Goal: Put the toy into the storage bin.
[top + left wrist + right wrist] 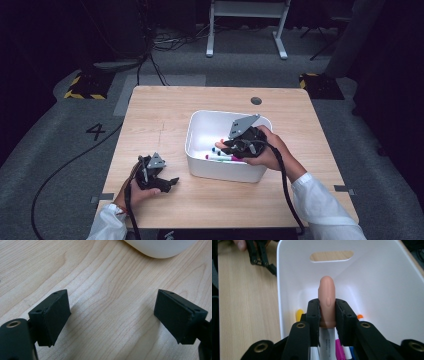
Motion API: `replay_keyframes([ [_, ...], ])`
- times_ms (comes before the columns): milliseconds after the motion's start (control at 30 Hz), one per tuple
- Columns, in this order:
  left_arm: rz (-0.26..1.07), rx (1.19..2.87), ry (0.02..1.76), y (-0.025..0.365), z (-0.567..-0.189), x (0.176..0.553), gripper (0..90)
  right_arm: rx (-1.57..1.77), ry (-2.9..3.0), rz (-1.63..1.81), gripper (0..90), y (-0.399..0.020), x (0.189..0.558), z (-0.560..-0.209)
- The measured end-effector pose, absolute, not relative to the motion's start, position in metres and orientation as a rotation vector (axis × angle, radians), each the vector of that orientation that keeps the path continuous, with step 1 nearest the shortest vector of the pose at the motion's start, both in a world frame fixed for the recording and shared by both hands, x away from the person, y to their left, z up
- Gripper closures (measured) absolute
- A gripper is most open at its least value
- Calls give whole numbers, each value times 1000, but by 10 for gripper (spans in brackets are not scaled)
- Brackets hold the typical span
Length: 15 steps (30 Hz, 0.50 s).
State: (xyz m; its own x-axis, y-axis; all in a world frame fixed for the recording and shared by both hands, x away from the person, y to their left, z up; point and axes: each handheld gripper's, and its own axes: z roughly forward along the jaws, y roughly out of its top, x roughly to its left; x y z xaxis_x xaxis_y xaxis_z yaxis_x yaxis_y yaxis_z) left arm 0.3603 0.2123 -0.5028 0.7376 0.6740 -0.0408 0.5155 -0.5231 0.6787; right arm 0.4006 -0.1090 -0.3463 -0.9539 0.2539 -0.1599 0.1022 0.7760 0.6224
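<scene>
My right gripper (327, 312) is shut on a marker with a peach cap (327, 295) and a white barrel. It holds the marker inside the white bin (374, 282), cap pointing toward the bin's far wall. From above, the right gripper (227, 146) reaches into the bin (200, 120) from its right side, over several loose markers (220, 157) on the bottom. My left gripper (170, 184) rests low over the table to the left of the bin. Its jaws stand wide open (112, 315) with bare wood between them.
More markers with yellow, orange, pink and blue caps lie under the held one (299, 313). The bin's corner (160, 247) is just ahead of the left gripper. A dark round grommet (256, 100) sits near the wooden table's far edge.
</scene>
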Motion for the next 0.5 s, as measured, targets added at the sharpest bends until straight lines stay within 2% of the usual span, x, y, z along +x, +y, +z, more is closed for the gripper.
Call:
replay_keyframes([
  [500, 296, 2244, 892, 212, -503, 360, 136, 271, 2835, 865, 747, -104, 395, -359],
])
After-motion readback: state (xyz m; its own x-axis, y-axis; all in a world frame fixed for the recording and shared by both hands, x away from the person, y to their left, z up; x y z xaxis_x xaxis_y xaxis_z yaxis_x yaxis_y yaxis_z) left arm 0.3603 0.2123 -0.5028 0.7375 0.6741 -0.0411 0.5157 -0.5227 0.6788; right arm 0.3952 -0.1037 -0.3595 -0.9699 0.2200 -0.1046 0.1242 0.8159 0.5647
